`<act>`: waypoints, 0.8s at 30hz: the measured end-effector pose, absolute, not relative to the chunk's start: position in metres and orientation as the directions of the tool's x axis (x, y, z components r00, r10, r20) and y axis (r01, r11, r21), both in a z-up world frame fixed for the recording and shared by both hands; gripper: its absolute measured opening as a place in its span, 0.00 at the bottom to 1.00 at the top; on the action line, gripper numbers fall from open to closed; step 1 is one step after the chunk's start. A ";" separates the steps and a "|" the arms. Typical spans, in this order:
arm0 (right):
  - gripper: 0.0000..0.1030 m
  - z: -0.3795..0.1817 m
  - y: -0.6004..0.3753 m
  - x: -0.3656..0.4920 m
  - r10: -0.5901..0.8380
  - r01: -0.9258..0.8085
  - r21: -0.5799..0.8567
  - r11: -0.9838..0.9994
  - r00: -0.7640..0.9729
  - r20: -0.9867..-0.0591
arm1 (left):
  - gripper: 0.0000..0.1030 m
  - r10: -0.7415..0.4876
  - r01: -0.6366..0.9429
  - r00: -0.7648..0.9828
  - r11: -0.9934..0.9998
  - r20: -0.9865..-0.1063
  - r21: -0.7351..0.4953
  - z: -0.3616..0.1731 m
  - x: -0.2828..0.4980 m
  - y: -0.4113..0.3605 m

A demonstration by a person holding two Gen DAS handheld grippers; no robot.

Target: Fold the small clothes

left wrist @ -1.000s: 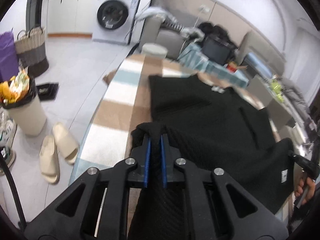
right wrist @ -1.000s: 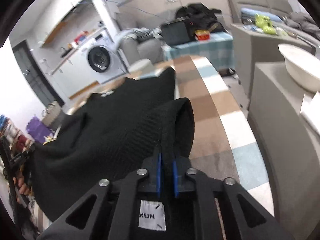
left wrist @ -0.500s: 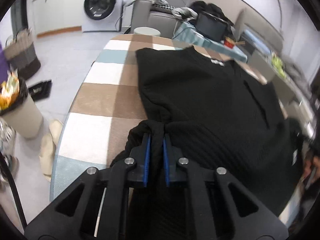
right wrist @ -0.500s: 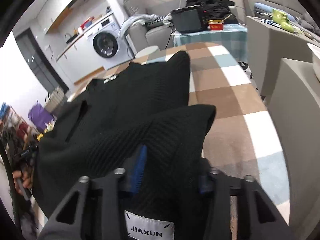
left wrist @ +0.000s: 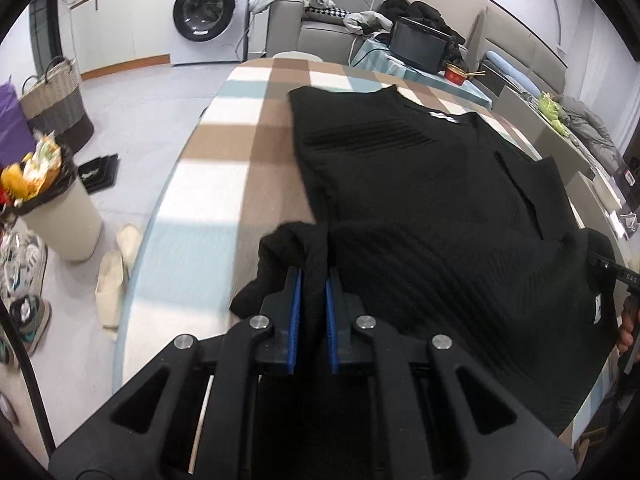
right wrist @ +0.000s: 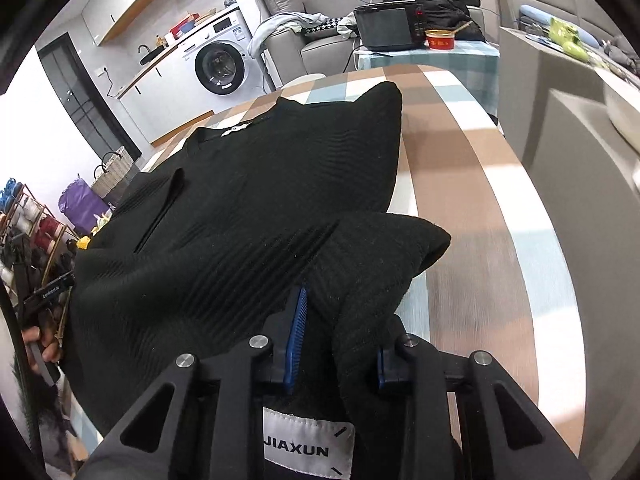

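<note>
- Garment: black ribbed knit top (left wrist: 420, 184) lies spread on the checked tabletop (left wrist: 224, 168), collar end away from the cameras, hem end nearest them and lifted.
- Left gripper (left wrist: 313, 280): jaws clamped on the hem corner; fabric bunches over and around the blue pads, a loose flap drooping off the top's left edge.
- Right gripper (right wrist: 338, 320): jaws stand wider and are closing, with a thick fold of the other hem corner between them; whether the pads really press on it is hard to say, as cloth drapes over the right pad.
- White "JIAXUN" label (right wrist: 308, 446) sits just below the right jaws, so the underside of the hem is turned up here.
- Why held so: likely one corner per gripper keeps the hem taut and level, so it can be carried toward the collar for a bottom-to-top fold.
- Versus a second ago: both views now look down more steeply at the top, more of the tabletop shows beyond it, and the hem sits lower and nearer the body of the top.
- Right jaws were tight together then; now spread with more cloth bunched in.
- Left jaws unchanged, same corner.
</note>
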State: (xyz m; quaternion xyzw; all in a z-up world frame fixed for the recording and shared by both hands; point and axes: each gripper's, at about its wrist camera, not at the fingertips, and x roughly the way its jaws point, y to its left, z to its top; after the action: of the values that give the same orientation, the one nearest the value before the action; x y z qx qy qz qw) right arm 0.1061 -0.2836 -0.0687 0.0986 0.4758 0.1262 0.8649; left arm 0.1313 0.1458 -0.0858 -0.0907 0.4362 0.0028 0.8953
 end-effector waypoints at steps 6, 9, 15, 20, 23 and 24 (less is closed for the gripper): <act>0.44 -0.061 -0.292 0.083 0.282 -0.076 0.288 0.955 0.538 -0.794 | 0.20 -0.061 -0.122 0.626 0.977 -0.777 -0.175 -0.080 0.098 0.163; 0.57 -0.048 -0.302 0.068 0.284 -0.077 0.293 0.953 0.563 -0.776 | 0.53 -0.045 -0.152 0.658 0.970 -0.752 -0.191 -0.066 0.074 0.177; 0.75 -0.036 -0.328 0.012 0.261 -0.031 0.301 0.953 0.586 -0.767 | 0.76 -0.037 -0.191 0.658 0.958 -0.752 -0.215 -0.055 0.022 0.192; 0.77 -0.050 -0.333 -0.019 0.232 0.043 0.306 0.951 0.557 -0.797 | 0.76 -0.034 -0.164 0.625 0.971 -0.780 -0.174 -0.062 -0.003 0.176; 0.77 -0.053 -0.328 -0.029 0.240 0.026 0.299 0.954 0.536 -0.810 | 0.76 -0.047 -0.145 0.598 0.976 -0.800 -0.166 -0.071 -0.007 0.165; 0.77 -0.055 -0.325 -0.031 0.231 0.018 0.283 0.959 0.528 -0.817 | 0.76 -0.033 -0.135 0.594 0.981 -0.804 -0.140 -0.072 -0.008 0.158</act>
State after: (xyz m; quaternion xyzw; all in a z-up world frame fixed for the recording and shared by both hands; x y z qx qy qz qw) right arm -0.0311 -0.3252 -0.0547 0.1295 0.4819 0.0615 0.8644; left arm -0.0079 0.1581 -0.0723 -0.0936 0.4498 0.0289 0.8878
